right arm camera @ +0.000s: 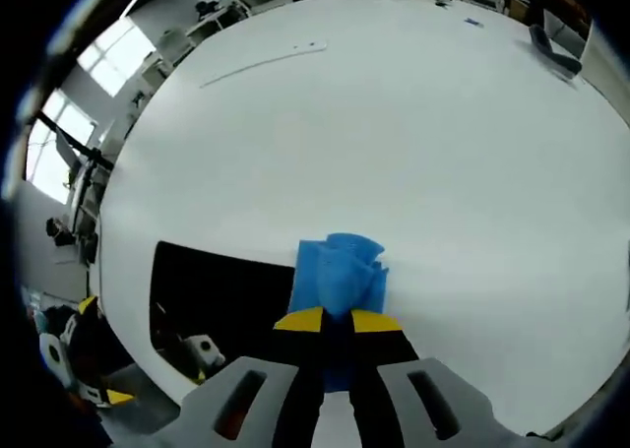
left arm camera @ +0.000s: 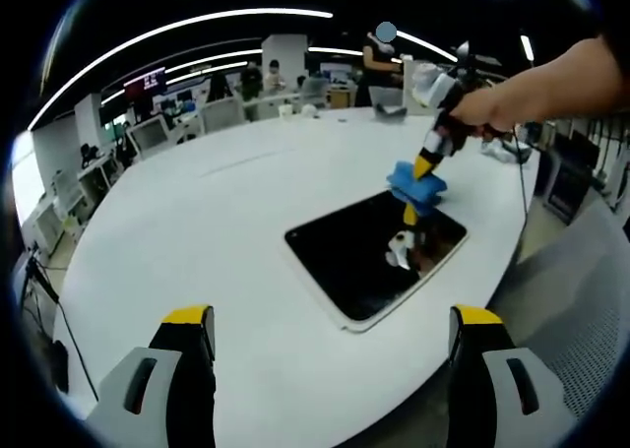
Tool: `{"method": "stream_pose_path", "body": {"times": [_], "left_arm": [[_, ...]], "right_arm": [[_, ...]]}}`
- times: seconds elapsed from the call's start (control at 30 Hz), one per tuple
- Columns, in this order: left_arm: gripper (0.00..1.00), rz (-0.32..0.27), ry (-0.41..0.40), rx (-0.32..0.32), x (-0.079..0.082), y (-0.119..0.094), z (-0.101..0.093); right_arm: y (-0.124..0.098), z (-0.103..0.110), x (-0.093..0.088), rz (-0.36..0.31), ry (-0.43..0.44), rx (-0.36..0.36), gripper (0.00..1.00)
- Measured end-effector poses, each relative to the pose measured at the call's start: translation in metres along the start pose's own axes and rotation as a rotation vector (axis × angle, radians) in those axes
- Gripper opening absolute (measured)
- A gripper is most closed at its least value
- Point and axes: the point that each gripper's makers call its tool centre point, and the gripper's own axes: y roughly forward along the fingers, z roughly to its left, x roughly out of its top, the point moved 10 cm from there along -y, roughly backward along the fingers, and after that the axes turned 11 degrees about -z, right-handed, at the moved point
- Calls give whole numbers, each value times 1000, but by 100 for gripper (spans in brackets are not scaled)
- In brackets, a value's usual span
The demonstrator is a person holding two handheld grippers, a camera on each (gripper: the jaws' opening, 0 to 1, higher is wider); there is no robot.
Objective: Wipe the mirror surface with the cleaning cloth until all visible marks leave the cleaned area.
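Two grippers mine, right gripper [right arm camera: 337, 319] clamped on blue cloth [right arm camera: 340, 271] at mirror [left arm camera: 376, 253] edge, left gripper [left arm camera: 332, 330] open above white worktop [left arm camera: 197, 231].

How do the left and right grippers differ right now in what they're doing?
The right gripper has its fingers closed on the blue cleaning cloth, while the left gripper has fingers spread wide and holds nothing. The right gripper presses the cloth down at the far edge of the mirror; the left gripper hangs back off the mirror's near side, over the white table. Both have yellow-tipped fingers.
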Motion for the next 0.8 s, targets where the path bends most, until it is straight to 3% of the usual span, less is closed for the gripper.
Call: {"method": "stream_pose_path", "body": {"times": [0.8], "left_arm": [[99,-5,-8,-13,-1,2,0]], "right_arm": [[19,29,-1,38,7,41,3]]}}
